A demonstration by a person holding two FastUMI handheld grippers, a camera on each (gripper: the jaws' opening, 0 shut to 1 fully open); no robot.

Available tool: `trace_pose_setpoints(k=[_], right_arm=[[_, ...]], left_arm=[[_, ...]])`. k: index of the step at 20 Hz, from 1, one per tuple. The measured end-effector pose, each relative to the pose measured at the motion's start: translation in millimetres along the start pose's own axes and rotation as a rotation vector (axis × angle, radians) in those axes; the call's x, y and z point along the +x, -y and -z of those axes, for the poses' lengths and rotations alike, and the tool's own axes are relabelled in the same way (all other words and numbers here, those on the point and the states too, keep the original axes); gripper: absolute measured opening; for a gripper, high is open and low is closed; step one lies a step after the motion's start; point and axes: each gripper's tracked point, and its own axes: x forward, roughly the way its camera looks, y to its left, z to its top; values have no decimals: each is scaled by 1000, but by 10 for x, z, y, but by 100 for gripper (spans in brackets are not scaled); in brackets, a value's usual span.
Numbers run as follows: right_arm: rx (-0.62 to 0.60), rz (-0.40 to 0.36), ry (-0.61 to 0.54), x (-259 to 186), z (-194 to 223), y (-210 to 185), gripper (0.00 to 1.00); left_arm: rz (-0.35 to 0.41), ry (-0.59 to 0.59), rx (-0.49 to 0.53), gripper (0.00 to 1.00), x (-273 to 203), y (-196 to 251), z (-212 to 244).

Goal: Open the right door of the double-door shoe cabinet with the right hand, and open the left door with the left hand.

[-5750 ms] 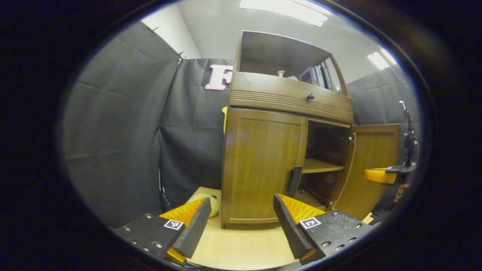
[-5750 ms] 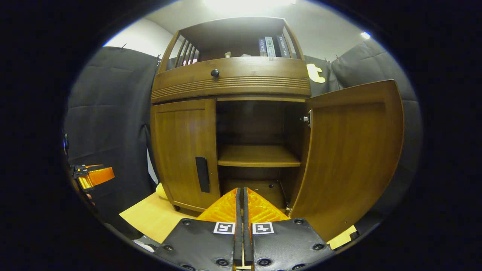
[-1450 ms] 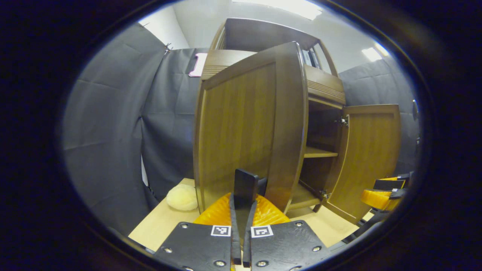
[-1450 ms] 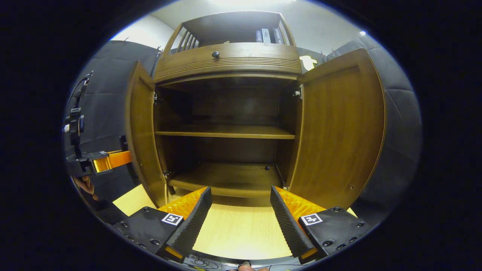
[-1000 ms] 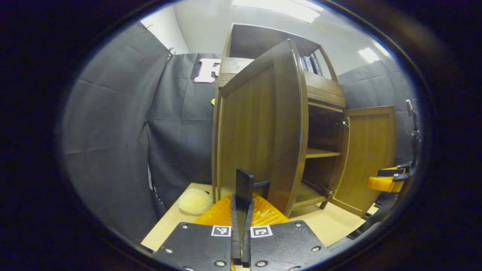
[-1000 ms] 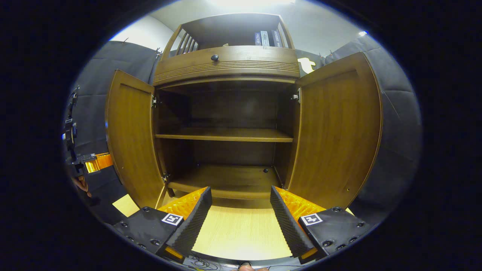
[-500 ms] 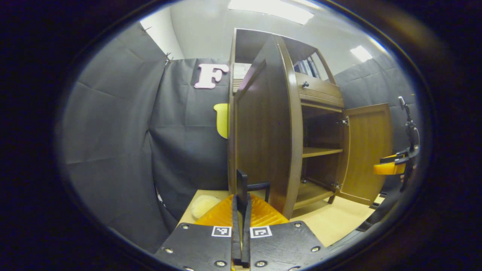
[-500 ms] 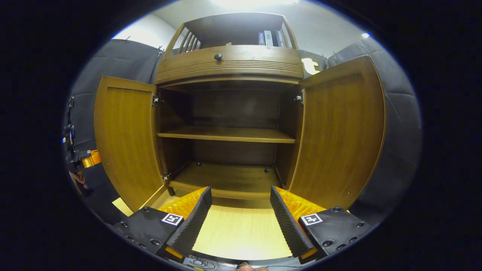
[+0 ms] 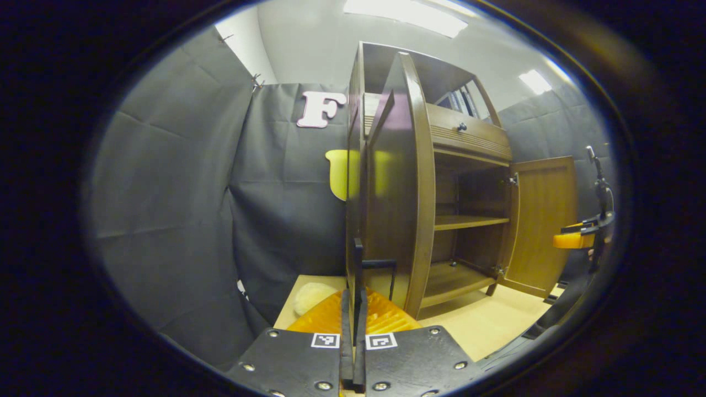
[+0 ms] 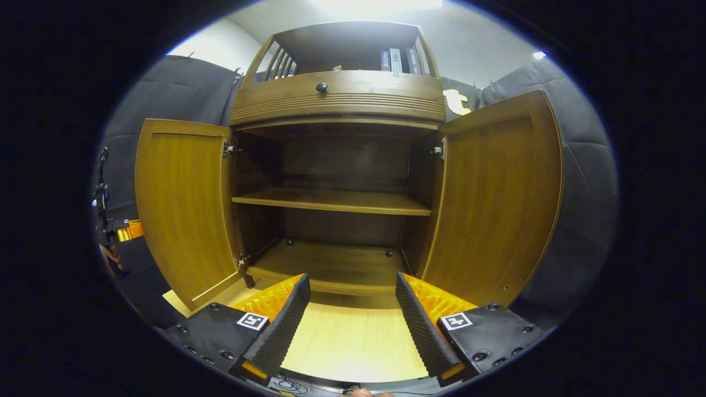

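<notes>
Jaws on the left gripper (image 9: 353,300) are pressed together on the handle (image 9: 358,264), a dark upright bar on the outer face of the left door (image 9: 394,182); both fingers appear to pinch it, though the contact is seen edge-on and is hard to make out. That door stands swung out, nearly edge-on in the left gripper view. In the right gripper view it (image 10: 179,207) shows its inner face, hinged at the cabinet's left side.

The right gripper (image 10: 353,298) has its jaws wide apart and holds nothing. It sits low before the cabinet (image 10: 336,99), over the table (image 10: 353,342), apart from both doors. The right door (image 10: 499,198) is open too, its inner face turned toward the camera; in the left gripper view it (image 9: 543,220) stands out from the cabinet's far side, with the right gripper (image 9: 579,237) just beside it.

Between the 2 open doors the inside is in plain sight: 1 shelf (image 10: 331,201) across the middle and a floor board (image 10: 331,264) below. Above runs a drawer front with a round knob (image 10: 321,87), and over that an open top shelf with 3 books (image 10: 397,59) standing upright.

A pale fuzzy lump (image 9: 309,295) lies on the table by the booth wall, left of the cabinet in the left gripper view.
</notes>
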Motion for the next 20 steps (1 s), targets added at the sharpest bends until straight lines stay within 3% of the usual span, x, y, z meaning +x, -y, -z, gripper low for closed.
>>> trace_pose_setpoints(k=[8, 14, 20], right_arm=[[0, 11, 21, -44, -78, 92, 96], [13, 46, 31, -155, -145, 277, 96], [8, 126, 60, -308, -355, 604, 96]], left_arm=[[-47, 38, -10, 2, -413, 12, -190], [-129, 132, -1, 2, -796, 164, -778], [-240, 138, -37, 1, -973, 227, -1048]])
